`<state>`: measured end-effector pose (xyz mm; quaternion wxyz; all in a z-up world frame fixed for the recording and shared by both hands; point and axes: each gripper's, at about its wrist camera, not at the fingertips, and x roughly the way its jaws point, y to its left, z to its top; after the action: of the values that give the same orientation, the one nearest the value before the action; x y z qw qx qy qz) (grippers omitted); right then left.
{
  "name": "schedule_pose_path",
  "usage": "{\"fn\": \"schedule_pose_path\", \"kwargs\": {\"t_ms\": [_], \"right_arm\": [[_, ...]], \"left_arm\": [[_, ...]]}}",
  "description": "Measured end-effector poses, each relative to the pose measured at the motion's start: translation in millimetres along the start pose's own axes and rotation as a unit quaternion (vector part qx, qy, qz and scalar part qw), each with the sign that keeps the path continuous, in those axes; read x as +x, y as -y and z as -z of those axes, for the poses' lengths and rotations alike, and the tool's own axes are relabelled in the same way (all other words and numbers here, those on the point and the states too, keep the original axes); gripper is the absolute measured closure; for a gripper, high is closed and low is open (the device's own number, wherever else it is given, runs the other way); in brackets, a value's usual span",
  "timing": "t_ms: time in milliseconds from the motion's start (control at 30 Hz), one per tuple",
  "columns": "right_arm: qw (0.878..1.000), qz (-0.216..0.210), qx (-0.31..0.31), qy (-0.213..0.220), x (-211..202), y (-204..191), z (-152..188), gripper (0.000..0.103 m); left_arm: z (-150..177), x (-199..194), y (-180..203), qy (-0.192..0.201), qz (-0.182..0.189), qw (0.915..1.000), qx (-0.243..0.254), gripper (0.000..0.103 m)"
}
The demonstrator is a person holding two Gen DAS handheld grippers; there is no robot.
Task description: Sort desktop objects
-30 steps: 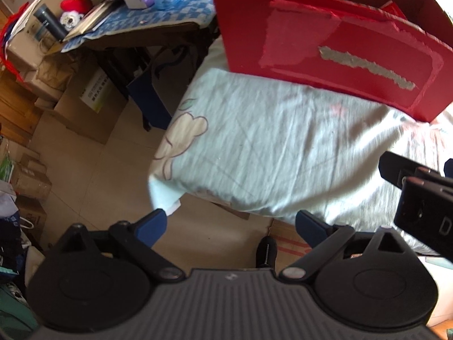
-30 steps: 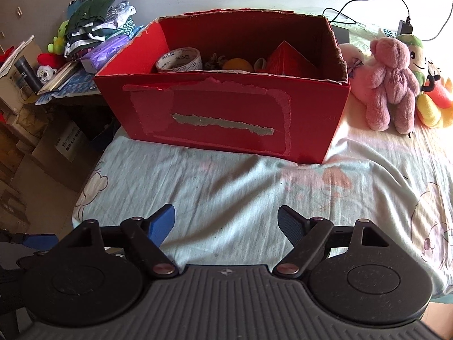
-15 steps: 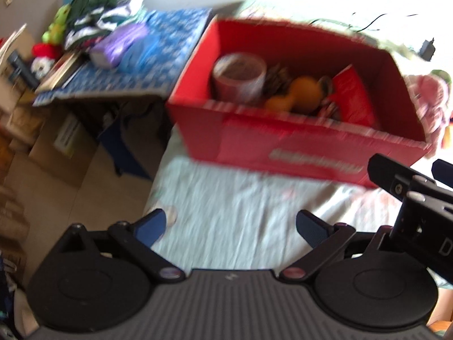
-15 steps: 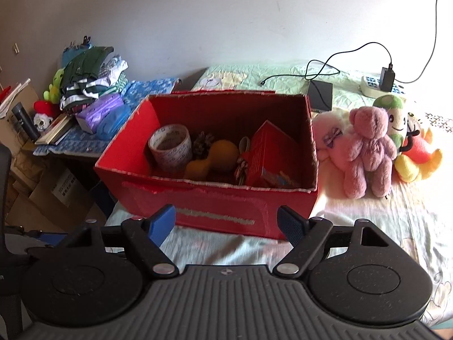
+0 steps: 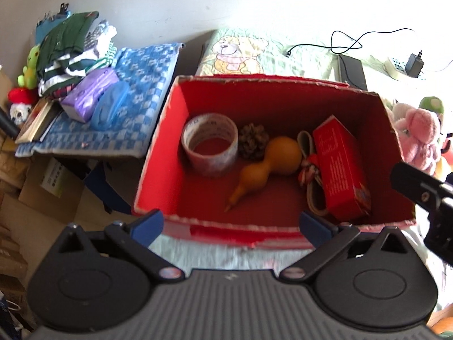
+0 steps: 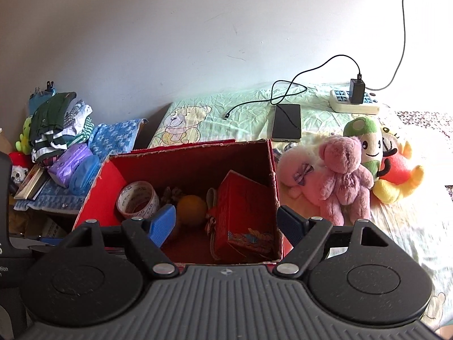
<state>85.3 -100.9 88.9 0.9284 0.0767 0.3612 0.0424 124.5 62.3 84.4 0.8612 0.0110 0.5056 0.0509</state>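
Far left: side worktop under a blue checked cloth (image 5: 147, 85), carrying folded clothes (image 5: 70, 42) and a purple packet (image 5: 89, 96). Centre: open red cardboard box (image 5: 167, 153) sitting on the bed (image 6: 402, 243). Box contents, left to right: tape roll (image 5: 209, 144), pine cone (image 5: 252, 141), orange gourd (image 5: 266, 167) lying with its stem toward the near wall, a looped strap (image 5: 307, 147), and a small red carton (image 5: 339, 167) leaning against the right wall. Right of box: pink plush bear (image 6: 344, 175) with 2 more plush toys just beside it; phone (image 6: 286, 121) and power strip (image 6: 355, 103) further back. Left tongs (image 5: 230, 223): spread wide, empty, above the box's near rim. Right tongs (image 6: 226, 223): spread wide, empty, over the box's right half
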Motion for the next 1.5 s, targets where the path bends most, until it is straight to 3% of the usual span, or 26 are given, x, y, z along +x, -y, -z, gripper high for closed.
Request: {"fn": "schedule_pose_path", "kwargs": {"t_ms": [433, 733, 1033, 1167, 1500], "right_arm": [[0.999, 0.01, 0.02, -0.027, 47, -16, -15, 0.021], [0.998, 0.038, 0.025, -0.053, 75, -22, -12, 0.021], [0.996, 0.023, 0.029, -0.085, 97, -20, -17, 0.02], [0.995, 0.044, 0.026, -0.091, 104, -16, -19, 0.02], [0.991, 0.047, 0.024, -0.119, 116, -16, -15, 0.02]], "left_arm": [[-27, 29, -7, -0.005, -0.009, 0.9992, 0.039, 0.001], [-38, 50, -16, -0.015, 0.0, 0.9991, 0.04, 0.001], [-45, 68, -9, -0.018, 0.002, 0.9989, 0.042, 0.001], [-46, 78, -1, -0.022, 0.0, 0.9987, 0.046, 0.001], [-42, 90, 7, -0.034, 0.006, 0.9978, 0.056, 0.001]]}}
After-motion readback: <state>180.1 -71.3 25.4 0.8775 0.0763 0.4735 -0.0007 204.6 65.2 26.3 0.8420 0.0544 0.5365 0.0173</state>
